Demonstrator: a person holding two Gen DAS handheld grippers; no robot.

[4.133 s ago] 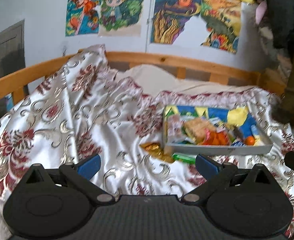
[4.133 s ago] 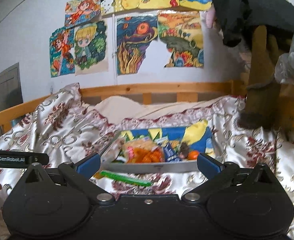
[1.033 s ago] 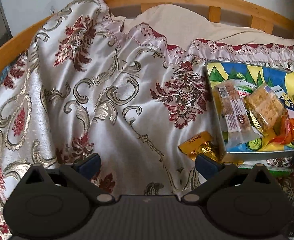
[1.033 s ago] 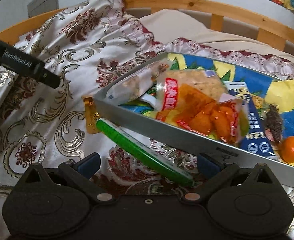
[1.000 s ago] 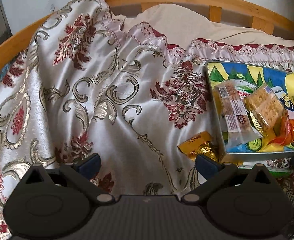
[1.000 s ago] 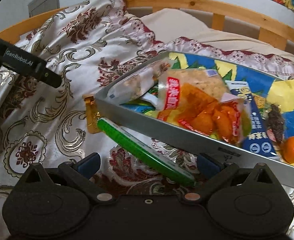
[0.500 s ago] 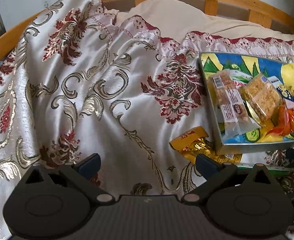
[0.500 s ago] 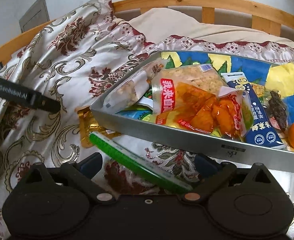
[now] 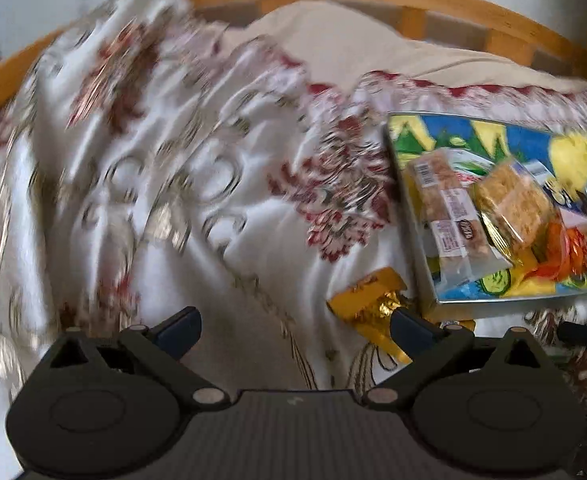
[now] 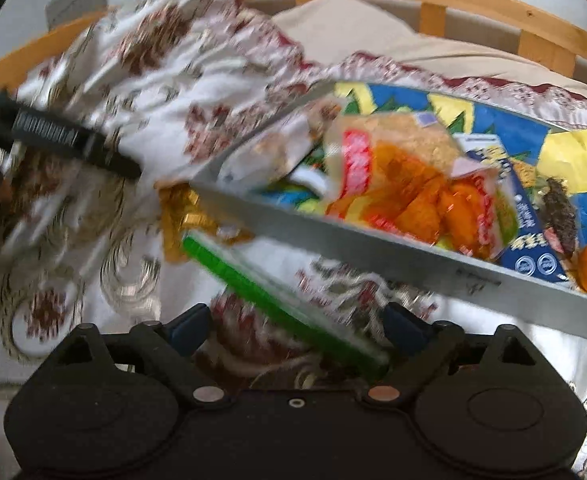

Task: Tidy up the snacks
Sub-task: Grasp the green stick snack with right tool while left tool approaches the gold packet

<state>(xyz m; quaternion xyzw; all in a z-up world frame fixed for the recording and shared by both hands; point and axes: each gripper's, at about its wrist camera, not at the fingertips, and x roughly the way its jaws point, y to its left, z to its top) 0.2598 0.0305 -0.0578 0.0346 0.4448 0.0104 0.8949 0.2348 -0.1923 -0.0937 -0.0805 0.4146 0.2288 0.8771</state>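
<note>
The right claw (image 10: 295, 330) stood wide, its jaws just narrowing around the green snack stick (image 10: 281, 304) lying near the tray (image 10: 373, 236); the left claw (image 9: 293, 326) gaped wide beside a gold packet (image 9: 367, 300) on the bed.

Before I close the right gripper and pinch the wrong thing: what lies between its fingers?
In the right wrist view, the green packet lies slantwise between the right gripper's closing jaws, over the bedspread.
</note>
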